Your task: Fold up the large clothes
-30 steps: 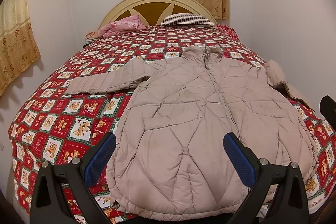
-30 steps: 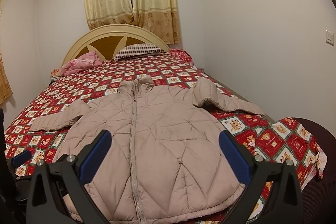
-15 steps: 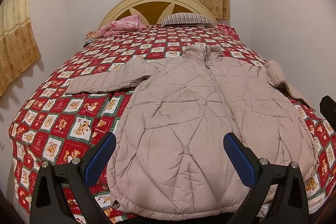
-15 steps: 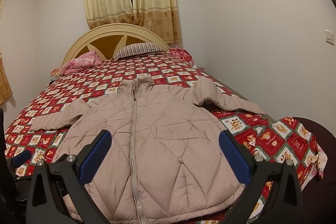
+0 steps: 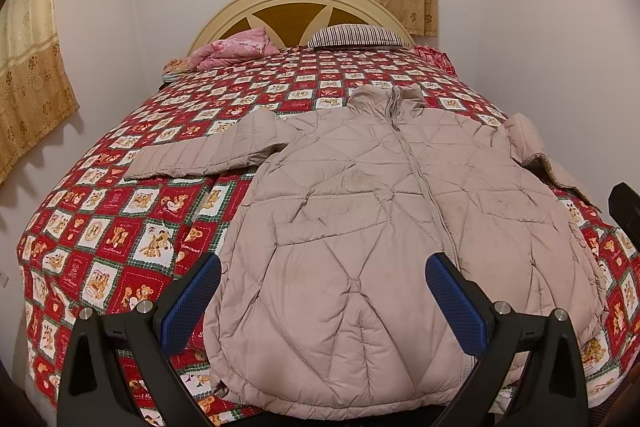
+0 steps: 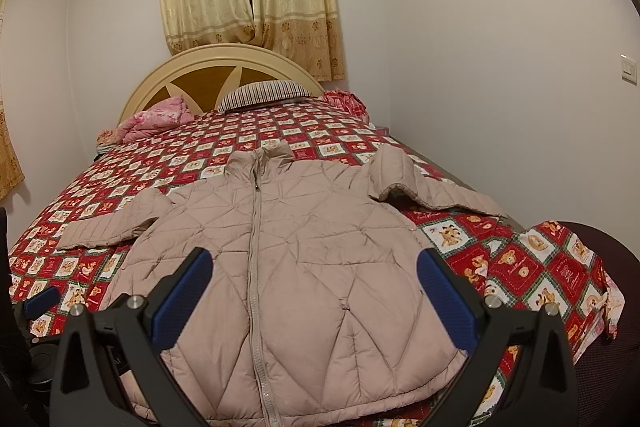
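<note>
Tools come first from where I stand at the foot of the bed: the left tool (image 5: 323,289) and the right tool (image 6: 315,285) both hang above the near hem with their blue pads spread wide, pinching nothing. The jacket (image 5: 384,219) lies face up and zipped on the bed (image 5: 120,227), hem toward the tools, collar toward the headboard (image 6: 224,67), flat on the red patchwork quilt (image 6: 520,267). Nothing looks folded yet, so I judge the step in hand is the first reach for a sleeve or a side edge. To do it well, each tool should come down on a single thickness of padded cloth near a seam, not a fat bunch, since the puffy filling looks likely to slip from a shallow bite. The left sleeve (image 5: 200,155) stretches out flat, well apart from the left tool and further up the bed. The right sleeve (image 6: 424,187) bends and hangs toward the bed's edge by the wall, so it probably wants lifting back first. Past the collar lie a striped pillow (image 6: 264,93) and a pink blanket (image 6: 156,119).
</note>
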Demonstrator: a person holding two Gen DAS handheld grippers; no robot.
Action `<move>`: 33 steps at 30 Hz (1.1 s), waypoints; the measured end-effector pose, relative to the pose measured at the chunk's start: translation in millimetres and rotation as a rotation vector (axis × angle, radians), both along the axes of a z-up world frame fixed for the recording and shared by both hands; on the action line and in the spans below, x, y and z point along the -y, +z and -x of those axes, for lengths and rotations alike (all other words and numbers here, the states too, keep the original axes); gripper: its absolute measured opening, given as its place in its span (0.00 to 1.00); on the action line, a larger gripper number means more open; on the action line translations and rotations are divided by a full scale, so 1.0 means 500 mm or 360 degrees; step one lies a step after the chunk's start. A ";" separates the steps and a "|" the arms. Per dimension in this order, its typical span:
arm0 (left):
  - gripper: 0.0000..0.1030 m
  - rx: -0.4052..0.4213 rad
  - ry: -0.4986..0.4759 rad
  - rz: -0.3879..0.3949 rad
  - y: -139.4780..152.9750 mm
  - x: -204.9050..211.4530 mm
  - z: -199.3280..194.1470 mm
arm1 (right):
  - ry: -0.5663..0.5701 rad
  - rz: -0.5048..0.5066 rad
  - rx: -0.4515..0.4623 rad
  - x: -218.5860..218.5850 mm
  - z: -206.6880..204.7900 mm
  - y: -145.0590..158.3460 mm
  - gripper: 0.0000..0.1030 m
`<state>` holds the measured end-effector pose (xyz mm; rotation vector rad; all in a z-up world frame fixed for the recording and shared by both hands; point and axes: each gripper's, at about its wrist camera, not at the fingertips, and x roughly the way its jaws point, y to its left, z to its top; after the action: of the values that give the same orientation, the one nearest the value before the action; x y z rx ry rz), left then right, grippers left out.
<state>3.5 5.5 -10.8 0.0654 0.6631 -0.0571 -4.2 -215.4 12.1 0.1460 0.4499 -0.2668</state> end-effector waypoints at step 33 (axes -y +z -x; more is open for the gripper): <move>0.99 0.0002 -0.0028 0.0005 0.002 0.007 -0.002 | -0.0054 0.0017 -0.0196 0.003 -0.032 -0.036 1.00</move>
<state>4.3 2.1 -9.8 0.0680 0.6610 -0.0750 11.9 -217.0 -5.7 0.1275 0.5685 -0.3126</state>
